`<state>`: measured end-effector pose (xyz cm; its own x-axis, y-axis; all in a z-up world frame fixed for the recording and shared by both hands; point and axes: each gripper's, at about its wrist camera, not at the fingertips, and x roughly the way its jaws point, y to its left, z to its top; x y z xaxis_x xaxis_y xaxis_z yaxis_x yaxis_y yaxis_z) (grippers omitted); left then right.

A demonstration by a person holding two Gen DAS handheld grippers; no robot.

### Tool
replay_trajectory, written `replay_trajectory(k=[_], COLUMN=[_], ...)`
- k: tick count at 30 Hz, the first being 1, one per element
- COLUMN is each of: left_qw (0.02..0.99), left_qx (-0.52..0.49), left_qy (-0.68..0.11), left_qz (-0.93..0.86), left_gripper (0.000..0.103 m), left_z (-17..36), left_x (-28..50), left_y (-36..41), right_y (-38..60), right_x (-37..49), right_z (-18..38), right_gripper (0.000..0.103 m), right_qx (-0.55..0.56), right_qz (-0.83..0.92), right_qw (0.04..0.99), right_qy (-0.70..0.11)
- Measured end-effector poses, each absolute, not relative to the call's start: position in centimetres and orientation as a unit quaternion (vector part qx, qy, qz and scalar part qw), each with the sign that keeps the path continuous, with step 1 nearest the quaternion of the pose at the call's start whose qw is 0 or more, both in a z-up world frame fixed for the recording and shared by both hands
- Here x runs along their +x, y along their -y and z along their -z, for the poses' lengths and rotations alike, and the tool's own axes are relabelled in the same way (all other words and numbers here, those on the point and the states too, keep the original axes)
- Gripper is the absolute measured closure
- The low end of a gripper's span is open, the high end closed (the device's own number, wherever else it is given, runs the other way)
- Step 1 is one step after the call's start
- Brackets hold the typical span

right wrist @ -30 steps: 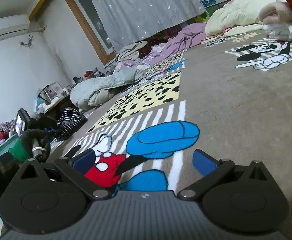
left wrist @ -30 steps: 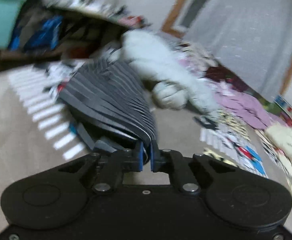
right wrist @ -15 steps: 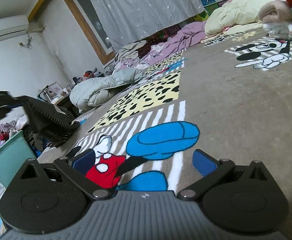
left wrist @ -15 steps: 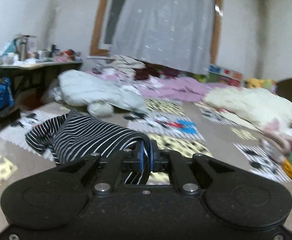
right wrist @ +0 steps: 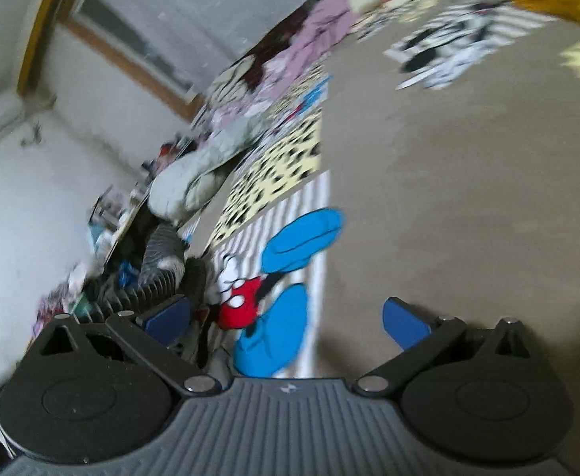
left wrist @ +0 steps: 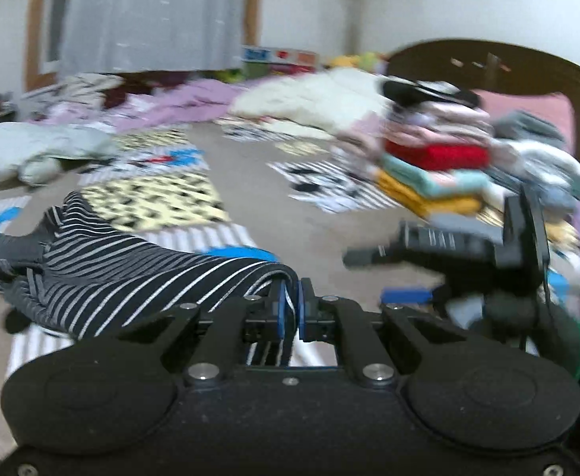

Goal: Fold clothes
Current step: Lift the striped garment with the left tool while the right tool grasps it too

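Right now we see our left claw clamped tight on a fold of the black-and-white striped garment, its blue pads pressed together with the cloth running between them. From the pinch, the garment drapes away to the left of the left wrist view and bunches up over the bed, whose brownish-grey cover carries cartoon prints, a yellow spotted patch and striped bands. To the right in that same view our right claw shows from the side, blurred, its dark finger and one blue pad reaching toward the middle, near the left claw but apart from the striped cloth.

From the right wrist view, our right claw stands wide apart with nothing between its blue pads; beneath the gap lies the red-and-blue cartoon figure printed on the bed cover. The striped garment appears at the left edge of this tilted, blurred picture, beyond the left pad, and we cannot tell whether the pad touches it.

A stack of folded clothes in red, teal and mustard sits at the right side of the bed, against a dark headboard. A pale grey bundle and purple bedding lie farther back, below a grey curtain
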<state>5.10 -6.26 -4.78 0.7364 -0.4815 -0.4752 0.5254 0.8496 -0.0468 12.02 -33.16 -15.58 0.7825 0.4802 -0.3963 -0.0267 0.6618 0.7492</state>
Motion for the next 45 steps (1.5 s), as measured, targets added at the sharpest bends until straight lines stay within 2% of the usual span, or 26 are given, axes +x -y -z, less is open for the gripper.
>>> replay_trajectory(k=[8, 9, 10, 11, 12, 17, 25, 26, 30, 38, 43, 44, 45], left_qw=[0.876, 0.863, 0.856, 0.855, 0.856, 0.877, 0.937, 0.940, 0.935, 0.920, 0.905, 0.902, 0.900], left_qx=[0.052, 0.050, 0.053, 0.054, 0.053, 0.003, -0.122, -0.140, -0.229, -0.301, -0.323, -0.328, -0.331], left_qy=[-0.277, -0.285, -0.285, -0.280, -0.274, -0.271, -0.275, -0.276, -0.267, -0.250, -0.275, -0.280, -0.282], left_qz=[0.391, 0.414, 0.429, 0.434, 0.435, 0.398, 0.179, 0.145, 0.044, -0.006, -0.010, -0.009, -0.008], left_gripper=[0.099, 0.091, 0.060, 0.045, 0.039, 0.039, 0.039, 0.039, 0.039, 0.038, 0.037, 0.037, 0.037], left_z=[6.8, 7.1, 7.2, 7.1, 6.9, 5.9, 6.4, 6.7, 8.5, 12.2, 13.8, 14.1, 14.2], left_x=[0.2, -0.2, -0.7, -1.0, -1.3, -0.1, 5.5, 6.3, 9.1, 11.0, 12.0, 11.9, 11.9], left_y=[11.8, 12.3, 12.7, 12.7, 12.4, 8.5, -2.1, -3.5, -8.4, -11.9, -12.9, -13.2, -13.3], right_y=[39.0, 39.3, 39.5, 39.7, 39.7, 38.8, 32.0, 30.4, 22.9, 8.1, 3.0, 2.9, 3.1], right_x=[5.6, 5.2, 4.8, 4.6, 4.4, 4.9, 7.9, 8.5, 10.9, 16.2, 19.6, 20.2, 20.8], right_z=[12.1, 11.8, 11.4, 11.1, 10.7, 8.5, 5.3, 4.9, 3.1, 4.3, 7.1, 7.5, 7.5], right_gripper=[0.000, 0.000, 0.000, 0.000, 0.000, 0.000, 0.001, 0.004, 0.033, 0.037, 0.039, 0.057, 0.082], right_qx=[0.367, 0.363, 0.358, 0.348, 0.336, 0.274, 0.180, 0.157, 0.035, -0.202, -0.278, -0.269, -0.251], right_qz=[-0.125, -0.127, -0.128, -0.128, -0.128, -0.135, -0.166, -0.174, -0.232, -0.310, -0.306, -0.312, -0.314], right_qw=[0.881, 0.883, 0.886, 0.890, 0.894, 0.905, 0.925, 0.929, 0.934, 0.890, 0.863, 0.861, 0.860], right_qy=[-0.273, -0.269, -0.266, -0.265, -0.267, -0.296, -0.291, -0.286, -0.268, -0.266, -0.290, -0.299, -0.313])
